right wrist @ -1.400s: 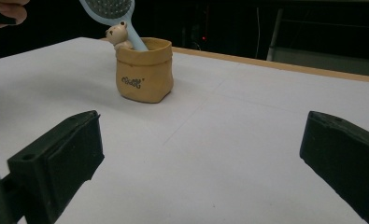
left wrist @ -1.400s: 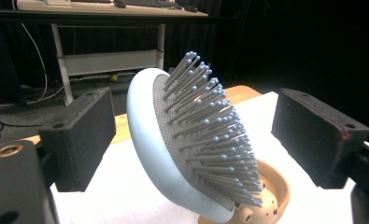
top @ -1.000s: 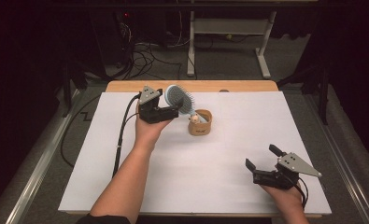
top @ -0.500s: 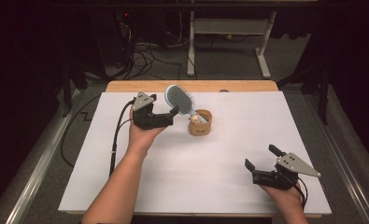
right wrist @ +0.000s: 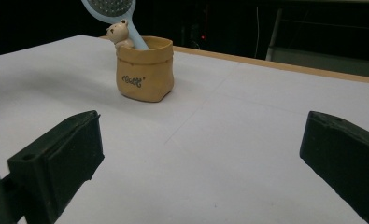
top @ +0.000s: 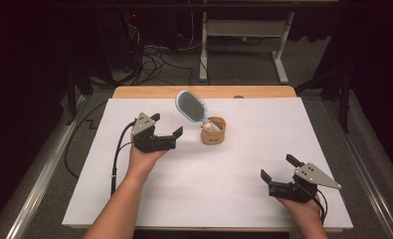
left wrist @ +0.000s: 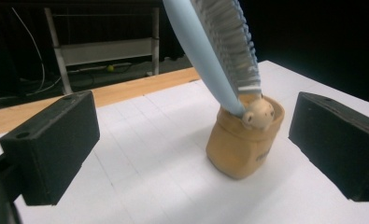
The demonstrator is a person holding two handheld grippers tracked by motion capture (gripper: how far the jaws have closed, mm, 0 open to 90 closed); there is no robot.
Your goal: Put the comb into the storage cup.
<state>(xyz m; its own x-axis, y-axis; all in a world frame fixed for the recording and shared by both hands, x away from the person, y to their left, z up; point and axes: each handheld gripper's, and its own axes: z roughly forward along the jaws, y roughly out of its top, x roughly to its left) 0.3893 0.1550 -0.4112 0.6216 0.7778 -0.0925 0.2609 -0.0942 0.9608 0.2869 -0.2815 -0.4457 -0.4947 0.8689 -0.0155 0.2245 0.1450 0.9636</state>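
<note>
- Hairbrush: pale blue, handle down in the tan pot, oval head leaning up and to the left in the high view. I judge it light and stiff; the smooth plastic back may slip, and the bristles would give under the pads.
- Tan pot: small, soft-looking pouch shape with a bear figure at its rim and lettering on its side. It stands on the white table sheet, towards the far edge. I judge it light enough to tip or slide if the leaning brush is pushed sideways.
- Left gripper: my jaws have just been opening and now stand wide apart with nothing between them, just left of the pot. In the left gripper view the brush and pot sit ahead, clear of both pads.
- Right gripper: jaws spread, empty, resting near the front right corner, well apart from the pot.
- Where to hold: I would pinch the brush across the narrow neck, just above the pot rim, squeezing the flat faces rather than the bristle side, and lift along the handle's own line so that the pot is not dragged.
- Risk, as I judge it: a grip high on the head levers the pot over.
</note>
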